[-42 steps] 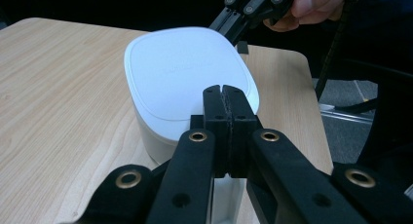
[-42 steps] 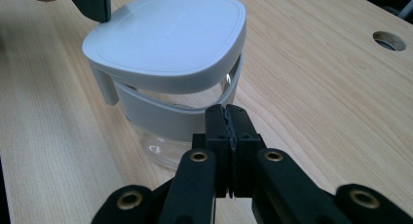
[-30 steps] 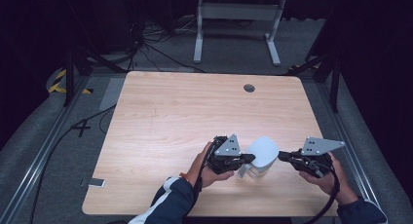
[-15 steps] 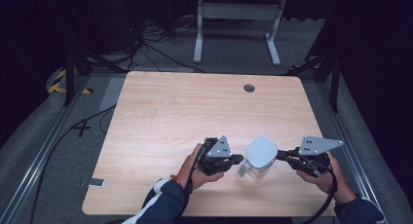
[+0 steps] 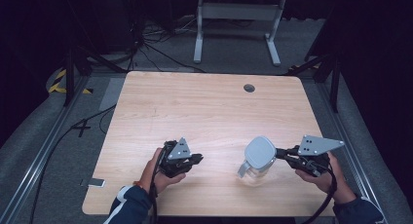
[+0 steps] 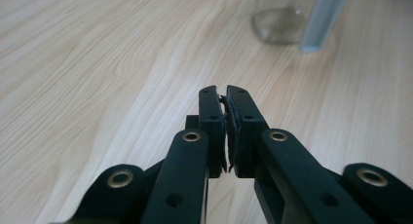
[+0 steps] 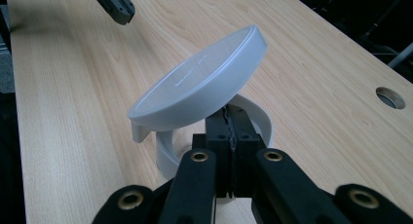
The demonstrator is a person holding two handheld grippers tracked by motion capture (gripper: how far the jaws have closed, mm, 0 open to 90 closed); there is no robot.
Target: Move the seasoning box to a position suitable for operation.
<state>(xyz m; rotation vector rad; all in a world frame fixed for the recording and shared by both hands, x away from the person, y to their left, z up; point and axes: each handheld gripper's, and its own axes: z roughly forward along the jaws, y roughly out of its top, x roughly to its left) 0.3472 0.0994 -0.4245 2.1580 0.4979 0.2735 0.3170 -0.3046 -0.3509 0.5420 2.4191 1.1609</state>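
Black jaws of the right gripper point(image 7: 229, 136) clamp the rim of a clear jug point(image 5: 254, 168) whose pale hinged lid point(image 7: 202, 83) stands tilted open, the jug resting near the front right of the wooden table point(image 5: 195, 107). Well apart to its left, the left gripper point(image 6: 226, 126) hovers closed on nothing

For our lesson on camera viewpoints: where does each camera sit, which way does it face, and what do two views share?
High view: above the table, looking forward and down; both forearms, left gripper, right gripper.
Left gripper view: along its shut jaws toward the pitcher.
Right gripper view: along jaws clamping the pitcher's rim, its lid tilted open.
Shared: all three views show the pitcher.
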